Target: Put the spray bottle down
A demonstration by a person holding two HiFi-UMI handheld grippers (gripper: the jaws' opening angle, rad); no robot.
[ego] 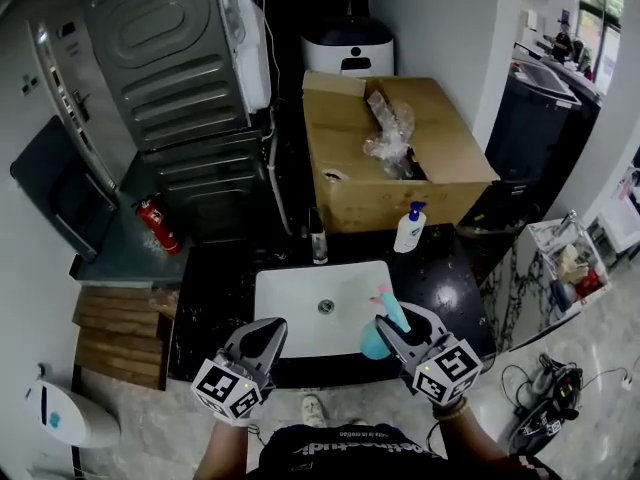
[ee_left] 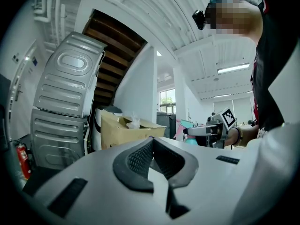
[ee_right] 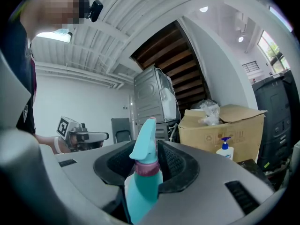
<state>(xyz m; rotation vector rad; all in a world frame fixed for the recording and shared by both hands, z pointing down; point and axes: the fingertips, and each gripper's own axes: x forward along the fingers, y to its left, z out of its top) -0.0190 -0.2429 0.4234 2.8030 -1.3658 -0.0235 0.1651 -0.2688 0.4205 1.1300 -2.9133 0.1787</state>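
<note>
In the right gripper view a teal spray bottle [ee_right: 144,182] with a pink collar stands upright between the pads of my right gripper [ee_right: 149,158], which is shut on its neck. The head view shows that gripper [ego: 395,328] holding the spray bottle [ego: 378,336] over the right front corner of the white sink [ego: 290,298]. My left gripper [ego: 262,340] hovers over the sink's left front edge. Its jaws meet at the tips with nothing between them [ee_left: 152,142].
A black counter [ego: 215,288] surrounds the sink. A white pump bottle [ego: 410,228] and a dark bottle [ego: 318,240] stand at its back edge. Behind them are an open cardboard box [ego: 440,158], stacked grey machines [ego: 180,88] and a red fire extinguisher [ego: 158,225].
</note>
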